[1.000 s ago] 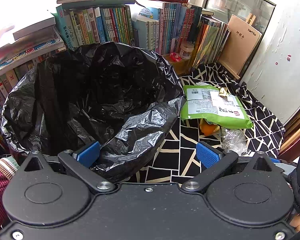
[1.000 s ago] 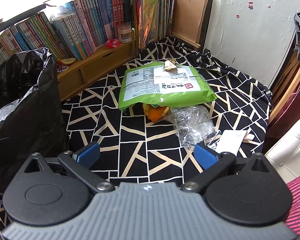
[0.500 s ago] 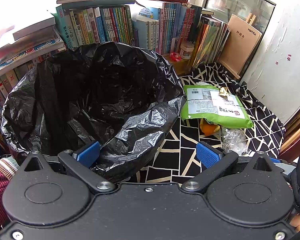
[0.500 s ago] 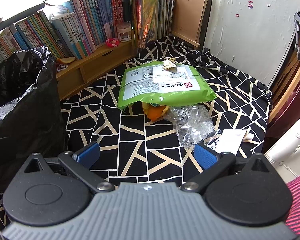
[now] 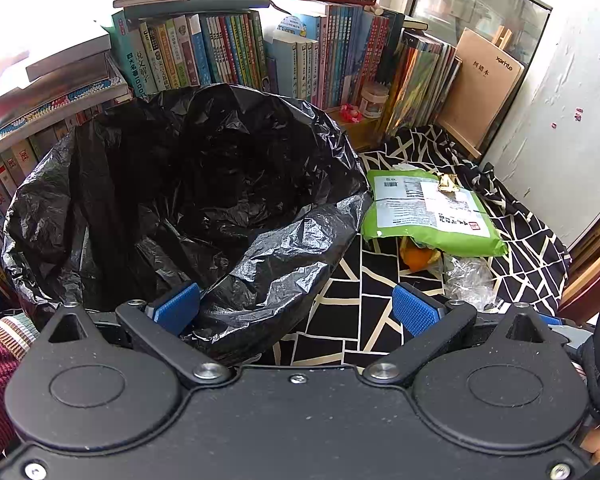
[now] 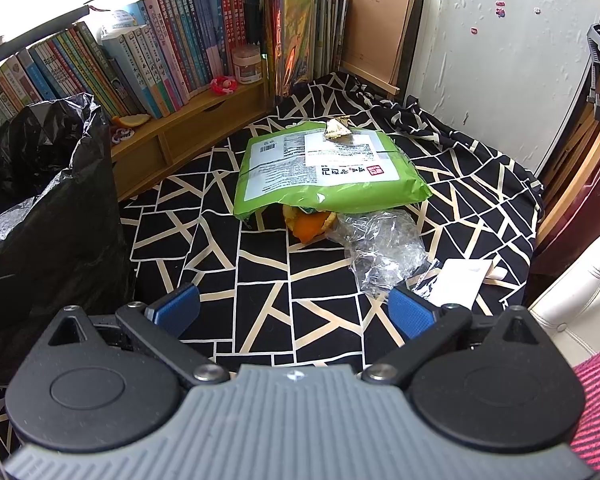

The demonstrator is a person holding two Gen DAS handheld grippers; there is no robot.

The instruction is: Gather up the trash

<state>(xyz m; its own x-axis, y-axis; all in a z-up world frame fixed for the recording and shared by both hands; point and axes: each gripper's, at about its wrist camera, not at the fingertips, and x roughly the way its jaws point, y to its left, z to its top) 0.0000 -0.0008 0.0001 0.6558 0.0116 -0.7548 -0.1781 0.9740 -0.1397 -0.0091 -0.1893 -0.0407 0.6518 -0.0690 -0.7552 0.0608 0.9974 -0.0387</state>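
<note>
Trash: green mailer pouch [image 6: 328, 172] with white labels and a gold wrapper scrap [image 6: 337, 129] on top, lying on the black-and-cream patterned cloth [image 6: 260, 280]
Beneath it: orange peel [image 6: 310, 226], partly hidden
Beside: crumpled clear plastic [image 6: 384, 250]; white paper [image 6: 462, 282]
Black bin bag [image 5: 188, 208]: mouth open, inside too dark to read
Left tongs [image 5: 296, 308]: spread, empty
Right tongs [image 6: 290, 310]: spread, empty

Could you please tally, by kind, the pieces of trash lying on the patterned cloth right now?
Green plastic mailer bag: 1
Gold foil wrapper, lying on the mailer: 1
Orange peel, partly under the mailer: 1
Crumpled clear plastic: 1
White paper slip: 1
Total: 5
</note>
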